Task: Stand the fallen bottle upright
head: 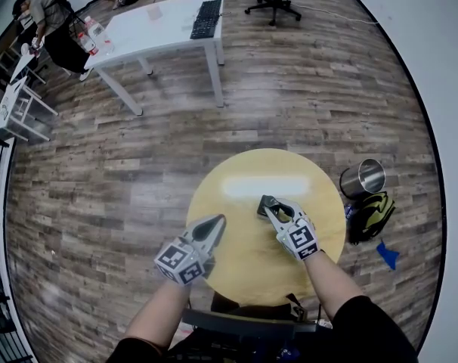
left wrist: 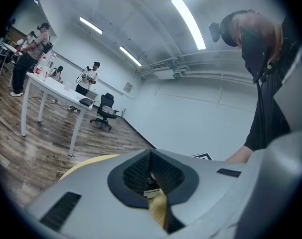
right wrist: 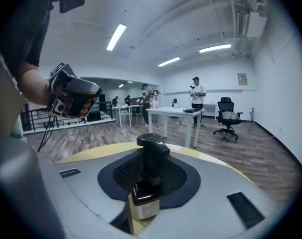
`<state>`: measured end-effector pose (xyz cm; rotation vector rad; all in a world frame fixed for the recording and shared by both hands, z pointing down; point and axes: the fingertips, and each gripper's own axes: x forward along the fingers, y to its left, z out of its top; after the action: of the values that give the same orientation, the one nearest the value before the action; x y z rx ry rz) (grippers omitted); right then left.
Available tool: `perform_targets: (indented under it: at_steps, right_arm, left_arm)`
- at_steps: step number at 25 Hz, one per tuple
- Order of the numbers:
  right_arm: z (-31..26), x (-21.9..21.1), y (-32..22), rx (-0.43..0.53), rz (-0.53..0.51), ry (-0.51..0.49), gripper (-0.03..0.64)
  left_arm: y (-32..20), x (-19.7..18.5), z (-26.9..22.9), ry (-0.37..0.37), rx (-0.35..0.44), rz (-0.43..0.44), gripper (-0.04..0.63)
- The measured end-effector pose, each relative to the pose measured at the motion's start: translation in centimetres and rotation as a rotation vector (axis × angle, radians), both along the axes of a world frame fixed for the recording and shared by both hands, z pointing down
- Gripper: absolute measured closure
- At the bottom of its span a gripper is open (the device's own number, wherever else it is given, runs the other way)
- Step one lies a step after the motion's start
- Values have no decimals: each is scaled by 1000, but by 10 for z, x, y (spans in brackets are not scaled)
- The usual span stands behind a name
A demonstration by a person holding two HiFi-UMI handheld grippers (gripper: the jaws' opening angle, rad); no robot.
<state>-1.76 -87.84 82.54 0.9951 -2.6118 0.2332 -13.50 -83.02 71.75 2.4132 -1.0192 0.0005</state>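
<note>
From the head view, the round yellow wooden worktop (head: 308,165) carries only one thing, the small dark brown bottle with a black cap (head: 264,202). It sits right of the middle, clamped at the tips of the right hand-held gripper (head: 271,209). The left hand-held gripper (head: 214,223) hangs over the near left part of the top, apart from the bottle. If the bottle slipped, I doubt that one could catch it. Beside the right edge, on the floor, stand a shiny steel bin (head: 363,178) and a black and yellow backpack (head: 369,216). A bottle that rolled off that side would land there.

In the left gripper view the jaws meet at their tips with nothing between them; it is clenched and empty.

In the right gripper view the bottle stands cap-up between the dark pads, which are clenched high on it around the neck, with the labelled body below them. I cannot tell whether its base touches the worktop. That is the risk as I see it: with so narrow a hold up high, the heavier body could swing or slide in the pads. If the jaws let go before the base sits flat, the bottle would likely tip over again and roll.
</note>
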Motion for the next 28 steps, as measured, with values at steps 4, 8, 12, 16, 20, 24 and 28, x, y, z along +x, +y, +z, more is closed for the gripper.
perform_targets:
  at_steps: [4,8,12,16,20,24,28]
  right_arm:
    - [-3,-2,3,14,-11,13,520]
    - [0,3,8,21,-17,8,518]
    - [2,5,10,19,-17,1,514]
    - [3,10,12,19,-10,7,512]
    - [3,13,11,-2,10,-4,498]
    - [10,7,16,-45,-20,3,348]
    - [23,11,17,-80,5,32,179]
  left_arm:
    - [-1,2,-2,1,-2,4,578]
    - [5,6,2,0,-4,9,578]
    - [7,5,4,0,-11,7,578]
    - [9,8,2,1,-10,12,578]
    - [10,9,1,1,-9,16,578]
    - [12,10,-1,0,-8,17,578]
    - [18,11,-2,-1,-5,18,578]
